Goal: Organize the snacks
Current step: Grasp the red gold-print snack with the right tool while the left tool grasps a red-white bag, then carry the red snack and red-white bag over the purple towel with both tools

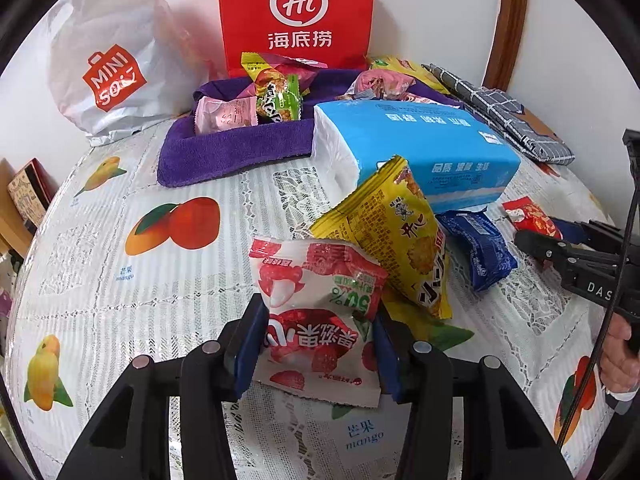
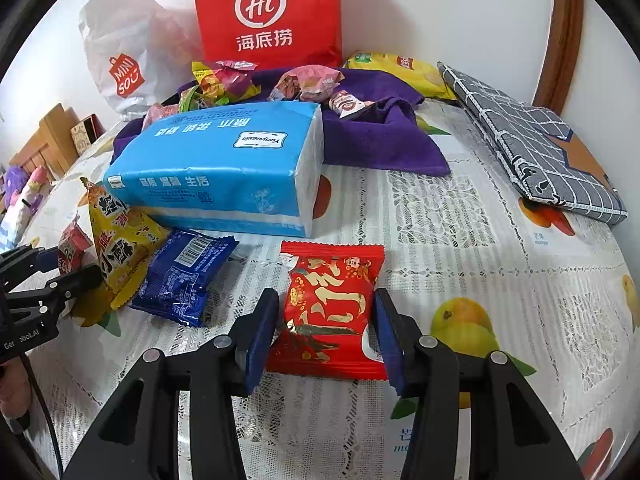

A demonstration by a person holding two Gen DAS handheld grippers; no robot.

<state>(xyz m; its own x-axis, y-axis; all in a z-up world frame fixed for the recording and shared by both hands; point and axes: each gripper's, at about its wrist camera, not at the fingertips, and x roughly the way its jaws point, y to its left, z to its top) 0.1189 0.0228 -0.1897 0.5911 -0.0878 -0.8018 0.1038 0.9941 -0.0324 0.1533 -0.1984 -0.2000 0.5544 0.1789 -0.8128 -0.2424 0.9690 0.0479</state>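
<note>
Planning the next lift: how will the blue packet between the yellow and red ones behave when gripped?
The blue snack packet looks puffed and crinkly, so probably light and yielding under the pads. Its glossy film may slip. Lying flat on the tablecloth, it seems unlikely to roll.

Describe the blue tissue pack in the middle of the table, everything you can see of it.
The blue tissue pack is a soft rectangular brick in glossy blue plastic wrap with white print, white tissue showing at its end. It lies flat on the lace tablecloth, its far edge against the purple towel. A yellow snack packet leans on its near side; the blue snack packet lies just in front.
</note>
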